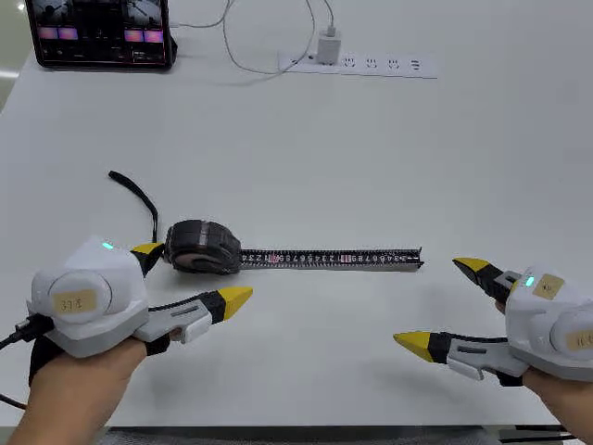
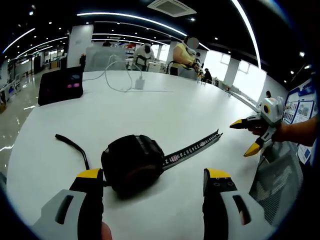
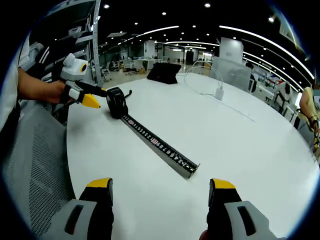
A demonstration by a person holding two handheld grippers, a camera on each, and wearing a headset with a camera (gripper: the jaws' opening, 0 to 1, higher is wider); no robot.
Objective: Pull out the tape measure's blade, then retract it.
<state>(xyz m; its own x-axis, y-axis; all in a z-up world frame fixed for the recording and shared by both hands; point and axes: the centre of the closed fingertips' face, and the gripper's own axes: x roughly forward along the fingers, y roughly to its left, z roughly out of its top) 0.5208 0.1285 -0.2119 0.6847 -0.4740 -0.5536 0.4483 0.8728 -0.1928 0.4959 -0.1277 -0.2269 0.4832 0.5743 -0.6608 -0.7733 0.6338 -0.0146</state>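
Lying left-to-right, tape measure (image 1: 202, 247), blade (image 1: 329, 259) pointing right

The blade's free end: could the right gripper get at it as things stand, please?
Probably yes: the right gripper is open, facing the blade's free end, with bare table between.

A white table (image 1: 371, 148) bears a tape measure (image 1: 202, 247), blade (image 1: 329, 258) out flat. Farther back sit a power strip (image 1: 357, 63) and, seemingly, a tablet (image 1: 100, 32).

Open table (image 1: 417, 148) — blade (image 1: 329, 259) across middle
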